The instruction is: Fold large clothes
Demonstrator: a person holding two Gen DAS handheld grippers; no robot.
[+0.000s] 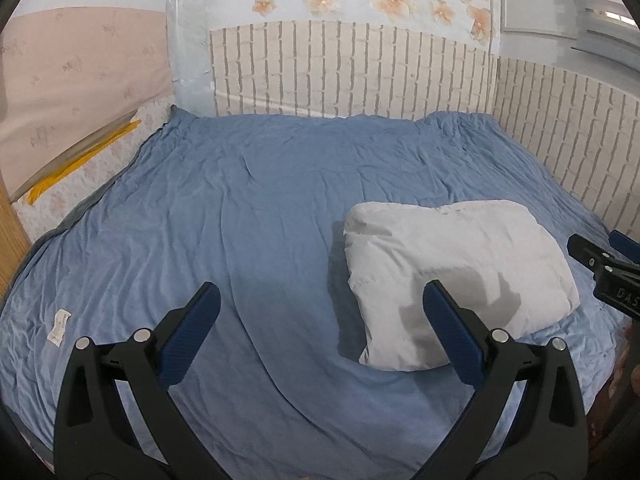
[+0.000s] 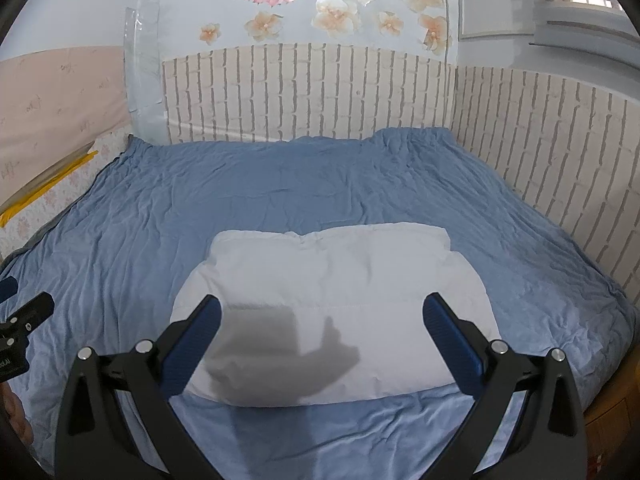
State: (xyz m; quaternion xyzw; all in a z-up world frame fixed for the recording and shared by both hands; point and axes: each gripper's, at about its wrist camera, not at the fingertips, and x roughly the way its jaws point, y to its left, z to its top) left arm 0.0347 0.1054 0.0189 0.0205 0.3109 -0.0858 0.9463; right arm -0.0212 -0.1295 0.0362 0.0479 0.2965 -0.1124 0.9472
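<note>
Black fingers, blue ribbed pads, silver screws

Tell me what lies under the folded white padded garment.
The folded white padded garment rests on the wrinkled blue bed sheet. Anything tucked beneath it is covered.

**Two wrist views, side by side over the bed's near edge**

Your left wrist camera looks forward and downward across the bed from its near edge, toward the brick-patterned wall panel. The folded white garment sits right of centre, and your right tongs intrude at the right border.

Your right wrist camera faces the same way from a spot further right, closer to the garment, which lies dead ahead. Your left tongs show at its left border. Both views share the bed, the garment, the panel and the flower decals.
</note>
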